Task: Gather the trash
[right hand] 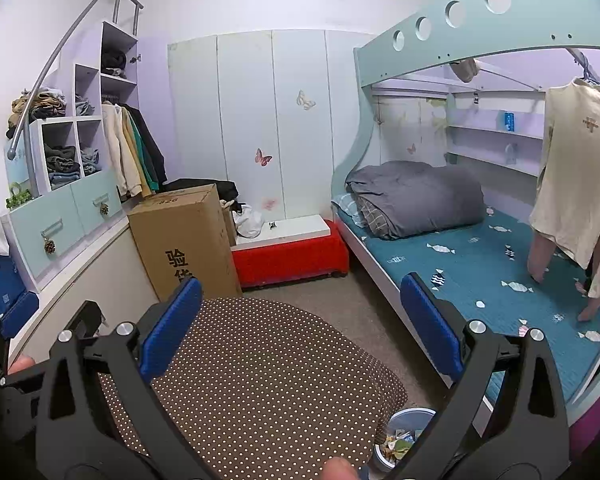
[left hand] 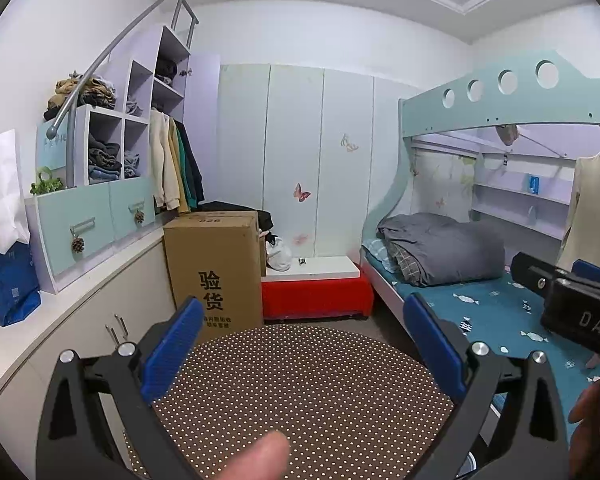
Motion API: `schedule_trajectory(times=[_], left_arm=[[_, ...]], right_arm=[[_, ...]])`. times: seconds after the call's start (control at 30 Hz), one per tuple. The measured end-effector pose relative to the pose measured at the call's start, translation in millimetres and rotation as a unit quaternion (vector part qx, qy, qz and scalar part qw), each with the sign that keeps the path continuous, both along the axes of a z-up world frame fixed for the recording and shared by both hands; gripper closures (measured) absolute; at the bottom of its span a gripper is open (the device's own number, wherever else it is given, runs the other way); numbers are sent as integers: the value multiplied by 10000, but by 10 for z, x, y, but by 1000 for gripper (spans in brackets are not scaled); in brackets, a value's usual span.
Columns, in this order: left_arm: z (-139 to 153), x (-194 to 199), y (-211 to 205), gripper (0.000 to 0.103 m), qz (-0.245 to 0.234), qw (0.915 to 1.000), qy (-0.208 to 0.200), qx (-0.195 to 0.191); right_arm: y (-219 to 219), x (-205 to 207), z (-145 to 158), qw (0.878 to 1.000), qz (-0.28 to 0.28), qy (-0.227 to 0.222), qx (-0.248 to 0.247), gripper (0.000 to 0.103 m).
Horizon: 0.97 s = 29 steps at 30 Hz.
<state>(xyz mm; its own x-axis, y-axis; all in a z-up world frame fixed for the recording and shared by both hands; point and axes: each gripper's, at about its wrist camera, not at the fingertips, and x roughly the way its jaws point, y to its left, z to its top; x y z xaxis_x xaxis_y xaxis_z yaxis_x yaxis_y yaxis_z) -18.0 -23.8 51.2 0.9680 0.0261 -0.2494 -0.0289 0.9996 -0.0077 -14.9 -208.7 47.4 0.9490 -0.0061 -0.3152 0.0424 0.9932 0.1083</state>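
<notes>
A small pale blue waste bin (right hand: 404, 436) is sitting on the floor at the lower right of the right wrist view, its mouth showing crumpled scraps of wrappers and paper (too small to sort out singly). It is lying just below and between the right gripper's (right hand: 300, 324) two blue fingers, nearer the right-hand one, tucked beside the brown polka-dot stool (right hand: 260, 380) and the bed (right hand: 480, 272).

Both tongs are standing wide open and holding nothing: the right gripper's jaws are spread over the stool, and the left gripper (left hand: 304, 340) is doing the same in its own view, where the bin is hidden.

I am counting one bin, one stool, one cardboard box (right hand: 184, 240), one red bench (right hand: 292, 258), and two grippers, each with two blue pads.
</notes>
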Motion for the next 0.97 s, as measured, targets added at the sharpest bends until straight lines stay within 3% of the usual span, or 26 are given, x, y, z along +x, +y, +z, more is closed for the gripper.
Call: schedule_trajectory(times=[0.97], left_arm=[[-60, 69, -73, 5, -9, 9998, 172, -108]], right_arm=[[51, 46, -46, 9999, -22, 34, 116, 6]])
